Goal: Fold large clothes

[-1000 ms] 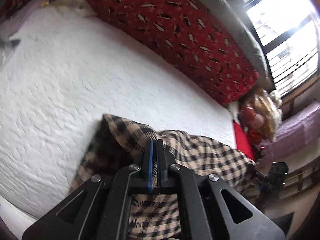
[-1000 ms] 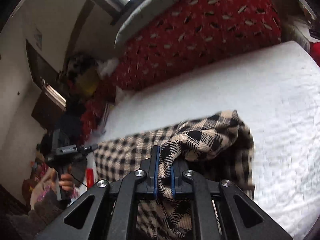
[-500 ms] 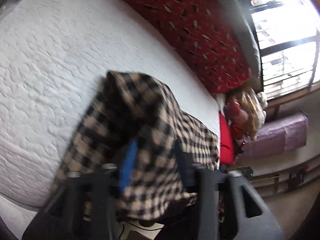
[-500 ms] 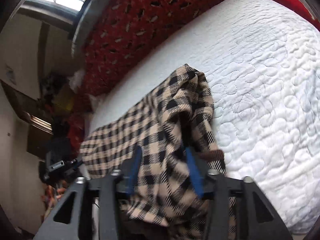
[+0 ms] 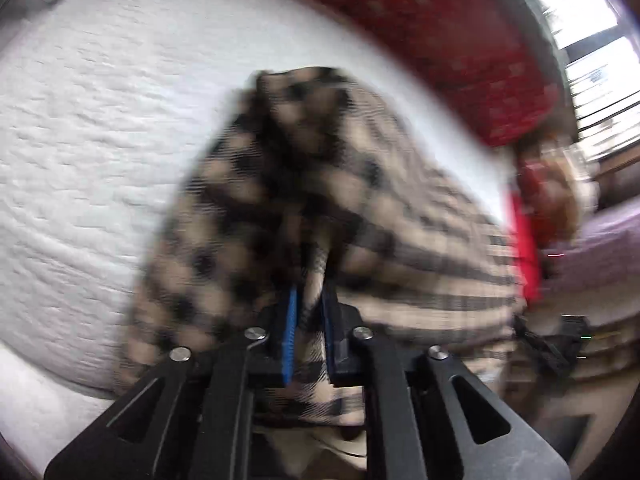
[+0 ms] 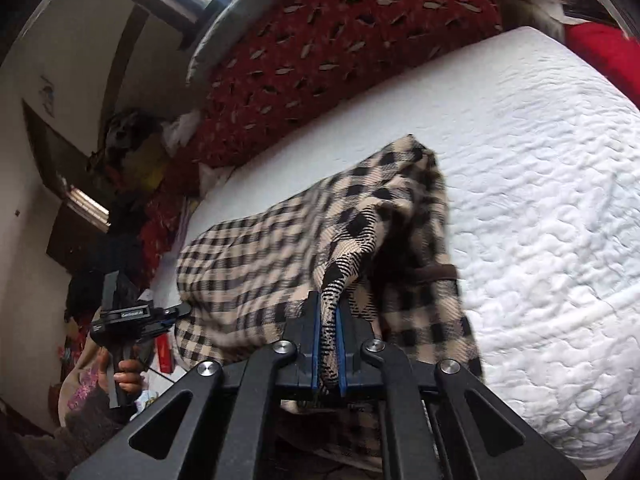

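Observation:
A beige-and-black checked garment (image 5: 400,220) lies bunched on the white quilted mattress (image 5: 100,140), hanging over its near edge. My left gripper (image 5: 310,296) is closing, and a fold of the cloth is pinched between its blue pads. The left wrist view is blurred. In the right wrist view the same garment (image 6: 280,248) spreads leftward over the mattress (image 6: 540,200). My right gripper (image 6: 329,304) is closing too, with a raised ridge of cloth squeezed between its pads. A hand (image 6: 126,378) holds the other gripper's handle at the lower left.
A red patterned cushion (image 6: 340,48) runs along the far side of the mattress, below a bright window (image 5: 580,20). Cluttered belongings (image 6: 128,148) pile up past the garment's far end. Wide bare mattress lies beyond the garment.
Half a second ago both grippers stood open over the garment. Now each has shut on a fold of it. Both have sunk closer to the bed.

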The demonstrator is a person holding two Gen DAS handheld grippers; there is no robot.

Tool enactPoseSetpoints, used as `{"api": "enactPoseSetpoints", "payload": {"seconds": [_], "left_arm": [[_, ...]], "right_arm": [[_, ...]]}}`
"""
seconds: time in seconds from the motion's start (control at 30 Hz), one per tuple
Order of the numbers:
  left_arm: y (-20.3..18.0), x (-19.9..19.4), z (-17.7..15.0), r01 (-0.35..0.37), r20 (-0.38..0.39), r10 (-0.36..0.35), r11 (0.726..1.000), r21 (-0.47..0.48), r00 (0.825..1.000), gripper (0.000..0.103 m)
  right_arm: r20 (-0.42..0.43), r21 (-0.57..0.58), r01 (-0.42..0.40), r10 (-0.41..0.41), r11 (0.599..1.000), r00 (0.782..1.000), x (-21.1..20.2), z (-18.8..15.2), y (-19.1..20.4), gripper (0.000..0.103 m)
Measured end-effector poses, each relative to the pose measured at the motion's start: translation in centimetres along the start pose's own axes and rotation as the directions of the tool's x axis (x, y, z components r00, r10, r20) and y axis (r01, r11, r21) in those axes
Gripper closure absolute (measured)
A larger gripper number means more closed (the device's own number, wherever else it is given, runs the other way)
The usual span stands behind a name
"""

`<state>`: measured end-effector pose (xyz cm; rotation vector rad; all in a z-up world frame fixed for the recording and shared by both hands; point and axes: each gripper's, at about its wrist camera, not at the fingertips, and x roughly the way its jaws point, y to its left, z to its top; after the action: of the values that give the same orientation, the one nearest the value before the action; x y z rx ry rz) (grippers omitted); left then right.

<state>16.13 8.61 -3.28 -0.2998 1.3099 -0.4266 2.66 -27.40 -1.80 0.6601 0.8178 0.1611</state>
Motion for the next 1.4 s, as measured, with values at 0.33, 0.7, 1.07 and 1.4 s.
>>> {"api": "enactPoseSetpoints", "payload": {"seconds": [0.33,0.7,1.07,1.4], "left_arm": [[0.8,-4.4,0.4,0.229,0.096,-0.225,0.973,-0.034,0.970,0.093],[1.3,-2.1,5.9,0.291,0.156,-0.275,0.953,-0.091,0.949,0.052],[4.3,4.3,10.1,0.379,0.088,-0.372,0.863,-0.333,0.924,0.069],[0.5,2.4,12.7,0.062,0.098,-0.052,0.993,-0.104,0.994,0.095]], "right_arm": [[0.037,0.030,0.157,-0.158,0.987,0.987,-0.5,-0.3,0.2,0.084],[-0.148,-0.186,-0.053,0.025,0.981,0.989,10.9,2.9,13.3,0.065],[-0.301,-0.091,-0.076,0.046,0.993,0.953,17.6,-0.6,9.0,0.067],[-0.294,-0.073,-0.084,0.059,0.994,0.954,15.0,-0.3,6.6,0.067]]}}
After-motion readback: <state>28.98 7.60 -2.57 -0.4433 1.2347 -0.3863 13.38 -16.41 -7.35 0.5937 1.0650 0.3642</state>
